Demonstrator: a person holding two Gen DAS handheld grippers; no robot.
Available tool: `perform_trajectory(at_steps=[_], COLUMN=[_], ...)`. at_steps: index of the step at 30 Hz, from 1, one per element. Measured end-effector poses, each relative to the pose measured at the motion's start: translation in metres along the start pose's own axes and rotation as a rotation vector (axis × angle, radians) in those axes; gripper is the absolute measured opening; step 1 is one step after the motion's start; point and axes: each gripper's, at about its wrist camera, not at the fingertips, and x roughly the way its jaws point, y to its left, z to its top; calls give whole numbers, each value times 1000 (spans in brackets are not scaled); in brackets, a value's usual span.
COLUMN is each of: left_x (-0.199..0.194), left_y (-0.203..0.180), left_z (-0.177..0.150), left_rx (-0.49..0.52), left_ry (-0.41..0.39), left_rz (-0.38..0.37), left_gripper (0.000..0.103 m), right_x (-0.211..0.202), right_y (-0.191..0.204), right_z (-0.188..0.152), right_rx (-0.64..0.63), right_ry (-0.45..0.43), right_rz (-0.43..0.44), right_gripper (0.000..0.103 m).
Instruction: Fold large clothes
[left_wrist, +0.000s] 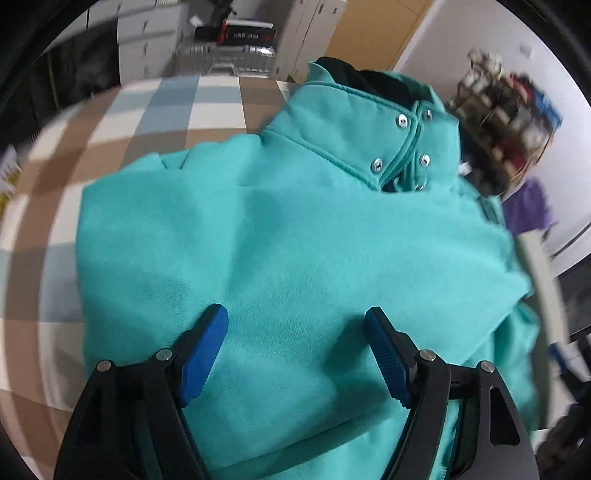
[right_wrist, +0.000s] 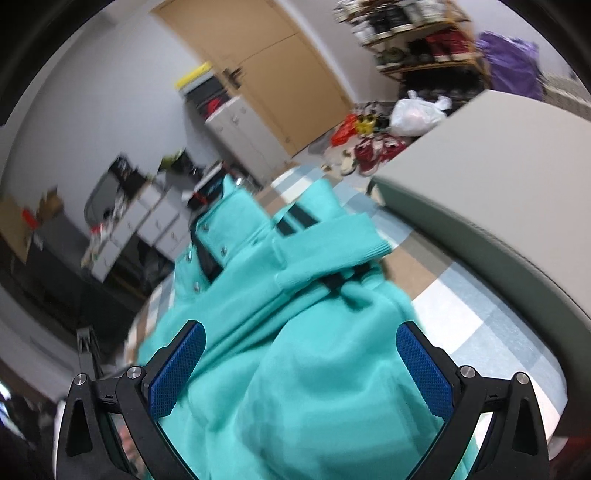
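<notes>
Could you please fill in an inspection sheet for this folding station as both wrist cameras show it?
Surface: checked cloth in beige, white and pale blue, under the garment.
Job's things: teal sweatshirt, folded into a block, snap collar on top; a ribbed cuff lies across it.
Clutter: nothing seen on the cloth.
Grippers: left gripper open above the fabric, gripping nothing; right gripper open, fabric bulging between its pads, not clamped.
Cables: nothing seen.
Surroundings: wooden door, white cabinets, shoe rack, purple bag, shoes and bags on the floor.
</notes>
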Motion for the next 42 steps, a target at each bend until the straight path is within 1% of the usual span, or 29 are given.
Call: perform_trajectory(at_steps=[1, 2, 3, 4, 5, 7, 8, 10, 11, 13, 14, 17, 19, 20, 22, 23, 24, 26, 28, 29, 31, 33, 34, 35, 36, 37, 39, 40, 42], left_x=[-5, -12, -19, -30, -36, -33, -30, -7, -13, -12, -15, -20, -21, -19, -15, -21, -21, -21, -21, -22, -21, -24, -26, -28, -30, -30, -23, -18, -13], left_y=[-12, -21, -29, -41, -46, -56, -47, -46, -32, -46, -47, -41, -40, -40, -46, -31, -30, -25, -20, -20, -19, -17, -15, -14, -12, -11, -7, -6, -11], left_z=[-2, -2, -4, -9, -13, -17, -21, -29, -26, -26, -25, -27, -32, -30, -29, -31, -30, -26, -24, -24, -22, -20, -19, -17, -16, -14, -13, -13, -14], left_rx=[15, 24, 32, 38, 42, 26, 14, 18, 43, 85, 84, 36, 26, 30, 39, 44, 48, 46, 38, 36, 39, 27, 13, 2, -5, -9, -17, -13, 37], left_ry=[4, 2, -10, -39, -49, -30, -17, 31, -5, 7, 10, -1, -3, -1, 1, 2, 4, 5, 4, 5, 11, 13, 8, -2, -17, -27, -11, 1, -7], left_rz=[40, 43, 13, -38, -53, -74, -87, -57, -42, 12, 24, -12, -38, -42, -39, -40, -37, -36, -40, -42, -46, -55, -57, -50, -44, -30, -16, -13, 24], left_gripper=[72, 72, 72, 72, 73, 73, 73, 72, 72, 73, 73, 73, 73, 73, 73, 73, 73, 73, 73, 73, 73, 73, 73, 73, 73, 73, 73, 73, 73], right_x=[2, 5, 6, 6, 6, 5, 4, 7, 9, 13, 15, 16, 17, 23, 46, 65, 88, 119, 155, 170, 190, 189, 188, 184, 176, 168, 158, 162, 178], right_y=[3, 8, 15, 19, 23, 32, 37, 42, 45, 50, 51, 54, 63, 71, 86, 94, 100, 107, 108, 105, 92, 90, 91, 93, 93, 94, 88, 83, 75], right_z=[-1, -3, -5, -7, -7, -9, -10, -13, -15, -20, -22, -12, 7, 20, 40, 47, 52, 51, 41, 34, 23, 19, 19, 22, 25, 29, 34, 32, 21], right_rx=[-23, -59, -98, -128, -151, -195, -213, -231, -243, -280, -300, -309, -333, -375, -455, -497, -543, -596, -656, -680, -702, -714, -719, -716, -708, -691, -656, -658, -690], right_ry=[11, 24, 32, 31, 23, 6, -3, 3, 11, 31, 36, 20, -4, -10, 21, 56, 121, 190, 288, 326, 378, 368, 378, 379, 355, 328, 300, 320, 390], right_rz=[-5, -13, -18, -23, -29, -48, -52, -49, -49, -59, -74, -95, -89, -88, -125, -139, -144, -167, -212, -244, -292, -282, -285, -286, -278, -253, -210, -231, -281], right_gripper=[103, 103, 103, 103, 103, 103, 103, 103, 103, 103, 103, 103, 103, 103, 103, 103, 103, 90, 89, 85, 84, 84, 82, 73, 68, 66, 66, 66, 68])
